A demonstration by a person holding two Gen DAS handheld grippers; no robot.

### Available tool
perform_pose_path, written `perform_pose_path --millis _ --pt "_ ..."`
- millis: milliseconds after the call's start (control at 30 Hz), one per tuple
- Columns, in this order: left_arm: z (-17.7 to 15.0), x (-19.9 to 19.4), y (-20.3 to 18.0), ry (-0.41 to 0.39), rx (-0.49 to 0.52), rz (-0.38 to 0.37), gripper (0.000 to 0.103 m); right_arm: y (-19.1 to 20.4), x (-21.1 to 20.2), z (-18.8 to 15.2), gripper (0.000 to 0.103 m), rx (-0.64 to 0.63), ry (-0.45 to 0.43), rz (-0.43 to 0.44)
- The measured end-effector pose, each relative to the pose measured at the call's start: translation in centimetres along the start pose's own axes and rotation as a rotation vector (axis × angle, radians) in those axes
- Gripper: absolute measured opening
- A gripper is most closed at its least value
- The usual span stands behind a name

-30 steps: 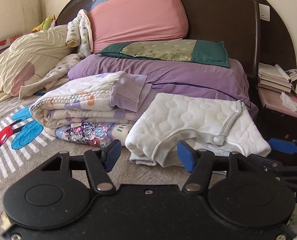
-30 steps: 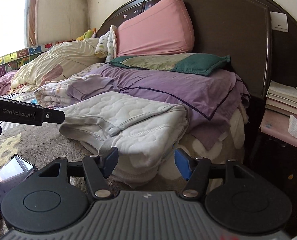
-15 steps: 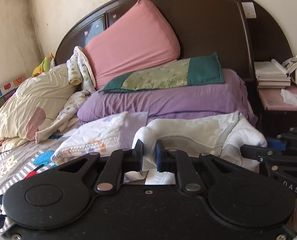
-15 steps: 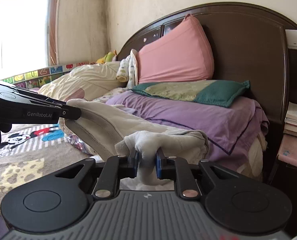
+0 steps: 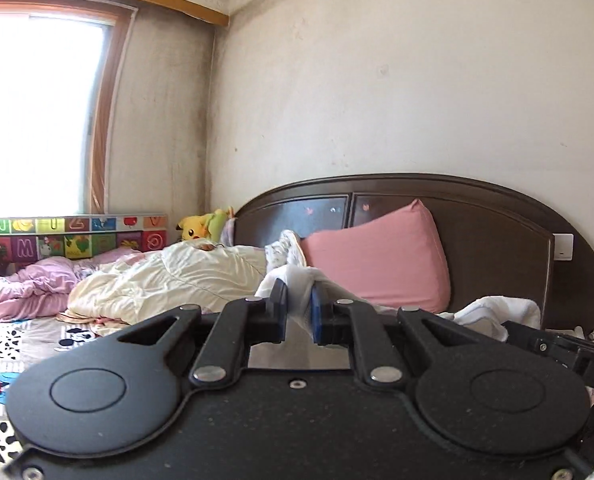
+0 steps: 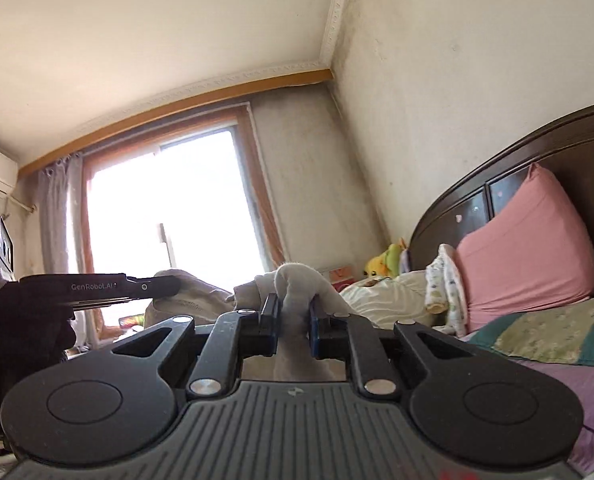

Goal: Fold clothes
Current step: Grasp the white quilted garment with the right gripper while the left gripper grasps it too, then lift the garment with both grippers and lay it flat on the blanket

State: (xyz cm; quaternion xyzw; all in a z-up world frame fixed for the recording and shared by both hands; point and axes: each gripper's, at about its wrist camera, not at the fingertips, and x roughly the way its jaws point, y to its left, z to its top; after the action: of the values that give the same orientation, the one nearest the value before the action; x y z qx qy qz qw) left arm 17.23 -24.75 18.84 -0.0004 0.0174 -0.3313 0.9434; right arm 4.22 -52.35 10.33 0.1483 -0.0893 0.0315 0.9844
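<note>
Both grippers — left gripper [image 5: 296,307], right gripper [image 6: 293,317] — pinch the white garment [image 6: 297,280] between their fingers.

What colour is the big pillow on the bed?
Pink: the pillow shows best in the right wrist view.

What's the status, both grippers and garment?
Left gripper shut on white quilted garment. Right gripper shut on it too. Garment raised above the bed. Nothing in the way.

The white quilted garment [image 5: 297,280] is bunched and lifted; one fold is pinched at each end.
</note>
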Motion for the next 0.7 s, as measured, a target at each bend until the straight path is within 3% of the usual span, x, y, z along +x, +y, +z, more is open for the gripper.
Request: perform_pose_path --millis 100,200,300,400,467,567,700 --pt "2.0 -4.3 3.2 -0.025 -0.056 0.039 0.010 2.6 1.5 1.1 0.015 0.064 0.005 0.120" --pt "2.4 -7.7 5.4 -0.022 -0.027 0.141 0.010 5.5 2.9 1.3 0.015 0.095 0.041 0.216" --pt "2.0 -12.2 7.2 -0.072 -0.039 0.170 0.010 8.8 3.7 0.8 0.015 0.099 0.079 0.288" --pt "1.1 -15.3 9.0 -0.035 -0.074 0.251 0.010 12.2 4.3 -0.2 0.015 0.086 0.131 0.344" --pt "0.4 -18.4 9.3 -0.075 -0.067 0.250 0.010 14.4 4.2 -1.0 0.015 0.074 0.164 0.382" --pt "-1.2 -21.2 10.9 0.004 -0.083 0.326 0.010 17.9 3.6 -2.0 0.015 0.011 0.221 0.421" --pt "-2.9 -25.6 10.9 0.020 -0.067 0.319 0.010 20.6 2.3 -3.4 0.015 -0.044 0.308 0.485"
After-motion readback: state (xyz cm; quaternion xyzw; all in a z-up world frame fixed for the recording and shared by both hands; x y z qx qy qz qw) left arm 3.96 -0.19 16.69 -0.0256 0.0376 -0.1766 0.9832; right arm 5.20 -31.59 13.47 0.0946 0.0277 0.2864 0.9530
